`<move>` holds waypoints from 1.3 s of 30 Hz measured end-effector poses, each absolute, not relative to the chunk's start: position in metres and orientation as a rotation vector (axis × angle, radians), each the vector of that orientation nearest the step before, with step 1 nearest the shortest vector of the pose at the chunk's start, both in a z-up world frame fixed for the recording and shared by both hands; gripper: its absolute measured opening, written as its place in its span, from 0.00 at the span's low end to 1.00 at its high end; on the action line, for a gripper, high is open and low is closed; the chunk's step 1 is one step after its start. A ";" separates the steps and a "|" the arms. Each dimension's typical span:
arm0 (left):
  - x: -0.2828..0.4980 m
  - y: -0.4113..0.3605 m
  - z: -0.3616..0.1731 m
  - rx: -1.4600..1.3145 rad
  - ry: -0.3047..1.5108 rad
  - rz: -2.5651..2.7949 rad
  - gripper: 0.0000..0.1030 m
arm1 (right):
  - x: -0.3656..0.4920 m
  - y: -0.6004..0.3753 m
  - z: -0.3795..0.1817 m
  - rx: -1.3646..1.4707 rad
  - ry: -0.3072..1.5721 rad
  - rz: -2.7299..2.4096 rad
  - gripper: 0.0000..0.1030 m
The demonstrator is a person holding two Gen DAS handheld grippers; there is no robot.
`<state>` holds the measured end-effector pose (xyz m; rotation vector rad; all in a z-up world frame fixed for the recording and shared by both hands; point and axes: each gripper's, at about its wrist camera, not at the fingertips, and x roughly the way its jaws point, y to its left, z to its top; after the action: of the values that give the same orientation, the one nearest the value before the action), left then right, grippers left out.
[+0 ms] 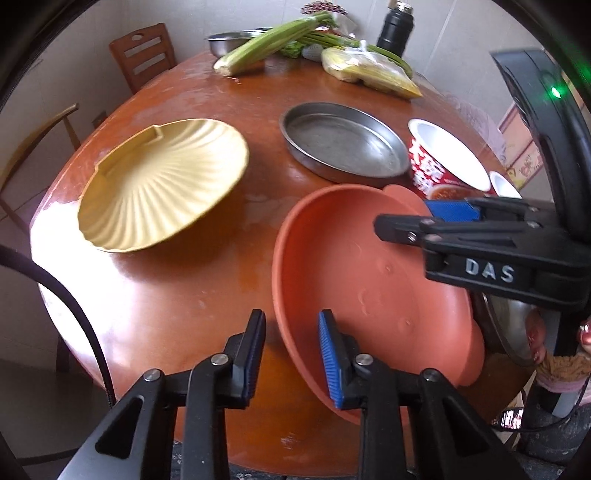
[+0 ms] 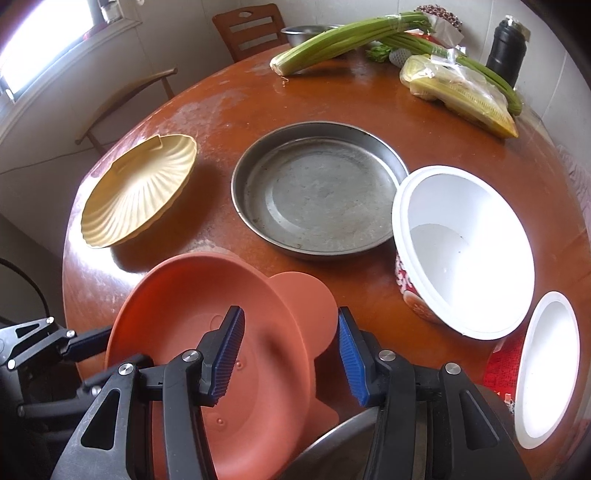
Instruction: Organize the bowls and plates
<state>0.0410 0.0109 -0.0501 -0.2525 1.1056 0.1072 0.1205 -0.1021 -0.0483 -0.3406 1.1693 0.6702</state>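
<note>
A terracotta plastic plate (image 1: 354, 280) (image 2: 207, 332) sits tilted at the table's near edge, its far side resting on a steel bowl (image 1: 506, 325) (image 2: 332, 443). My left gripper (image 1: 291, 354) is open, its jaws on either side of the plate's near rim. My right gripper (image 2: 291, 354) (image 1: 413, 218) is open, its jaws on either side of the plate's tab-shaped handle (image 2: 306, 306). A yellow shell-shaped plate (image 1: 162, 184) (image 2: 140, 192) lies at the left. A round steel pan (image 1: 343, 144) (image 2: 317, 188) lies in the middle.
Two white-lined red paper bowls (image 2: 461, 251) (image 2: 546, 369) stand at the right. Celery (image 2: 351, 37), bagged corn (image 2: 461, 92), a steel bowl (image 2: 306, 31) and a black flask (image 2: 506, 51) lie at the far side. Wooden chairs (image 2: 251, 29) stand beyond the round brown table (image 2: 229, 110).
</note>
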 end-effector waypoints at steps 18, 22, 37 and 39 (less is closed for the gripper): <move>0.031 0.065 -0.049 -0.405 1.039 0.188 0.28 | 0.099 -0.079 -0.053 -0.363 1.201 0.720 0.51; 0.021 0.067 -0.046 -0.437 1.022 0.174 0.28 | 0.092 -0.075 -0.054 -0.371 1.203 0.734 0.51; 0.014 0.050 -0.046 -0.416 1.025 0.150 0.19 | 0.082 -0.078 -0.050 -0.325 1.204 0.710 0.43; 0.014 0.053 -0.038 -0.413 1.005 0.150 0.19 | 0.082 -0.079 -0.045 -0.311 1.195 0.712 0.43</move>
<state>0.0144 0.0526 -0.0382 -0.4134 1.0047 0.1497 0.0819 -0.0788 -0.0449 -0.3115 1.1950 0.7122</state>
